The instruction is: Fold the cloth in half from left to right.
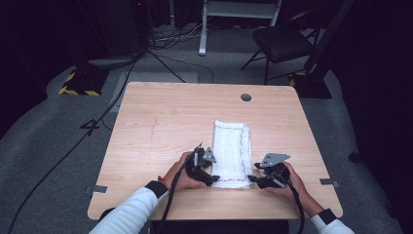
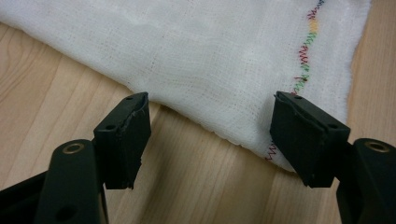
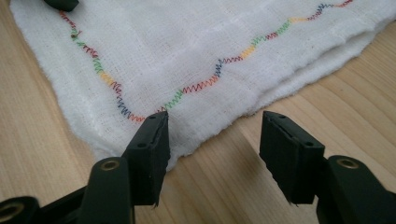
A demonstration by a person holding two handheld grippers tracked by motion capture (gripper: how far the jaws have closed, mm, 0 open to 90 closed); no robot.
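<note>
Both arms wear white sleeves with dark cuffs at the wrist, and there's a thin red band just behind the left hand-held gripper (image 1: pixel 208 171), between hand and cuff. Each hand-held gripper is matte black with a grey three-cornered plate on top, the right hand-held gripper (image 1: pixel 254 179) carrying the bigger-looking plate, and a black cable trails back from each along the forearm. Up close, the jaws are blocky black pads with small screw holes at their tips and brass-coloured rivets set in the black links just behind them.
</note>
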